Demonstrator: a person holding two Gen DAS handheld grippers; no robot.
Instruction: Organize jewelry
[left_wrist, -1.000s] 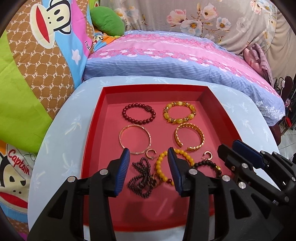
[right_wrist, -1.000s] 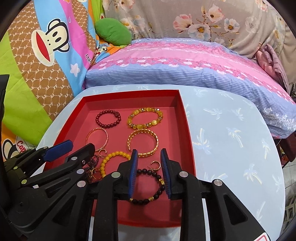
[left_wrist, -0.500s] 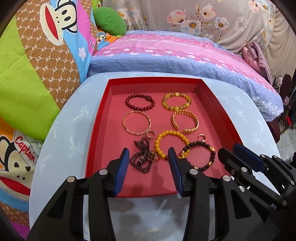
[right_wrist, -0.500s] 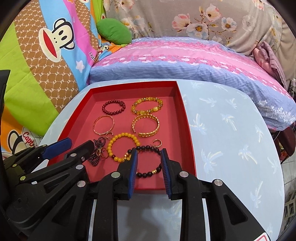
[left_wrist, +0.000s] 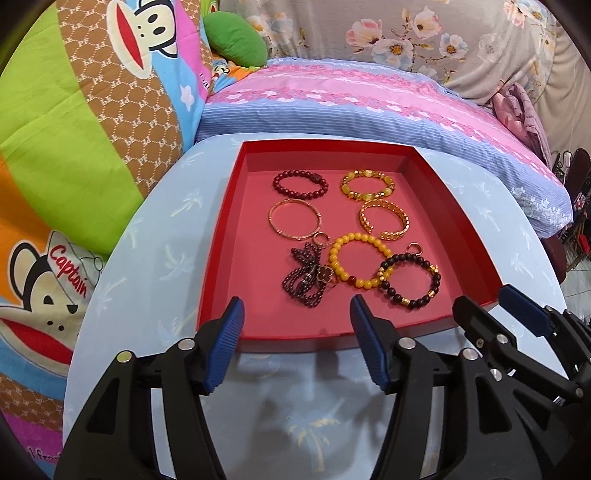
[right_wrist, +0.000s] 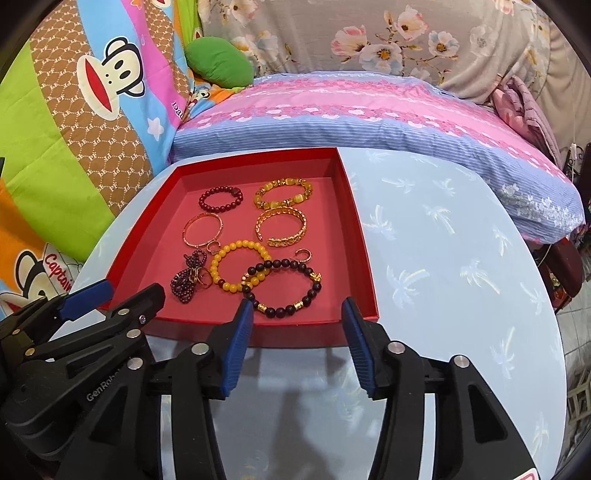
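Note:
A red tray (left_wrist: 221, 236) (right_wrist: 360, 236) on a round pale blue table holds several bracelets: dark red beads (left_wrist: 300, 184), yellow stones (left_wrist: 367, 183), a thin gold bangle (left_wrist: 294, 219), a gold cuff (left_wrist: 384, 219), yellow beads (left_wrist: 358, 264) (right_wrist: 240, 266), black beads (left_wrist: 410, 282) (right_wrist: 282, 286), and a dark bead chain (left_wrist: 304, 275) (right_wrist: 188, 277). My left gripper (left_wrist: 297, 314) is open and empty, just short of the tray's near edge. My right gripper (right_wrist: 297, 315) is open and empty at the near edge, in front of the black bracelet.
The round table (right_wrist: 443, 258) stands against a bed with a pink and blue pillow (left_wrist: 369, 103) behind the tray. Cartoon-print bedding (left_wrist: 74, 147) lies to the left and a green cushion (right_wrist: 219, 62) at the back. The right gripper shows in the left wrist view (left_wrist: 517, 317).
Both grippers have pulled back from over the tray to its near edge and opened wider. The jewelry has not moved.

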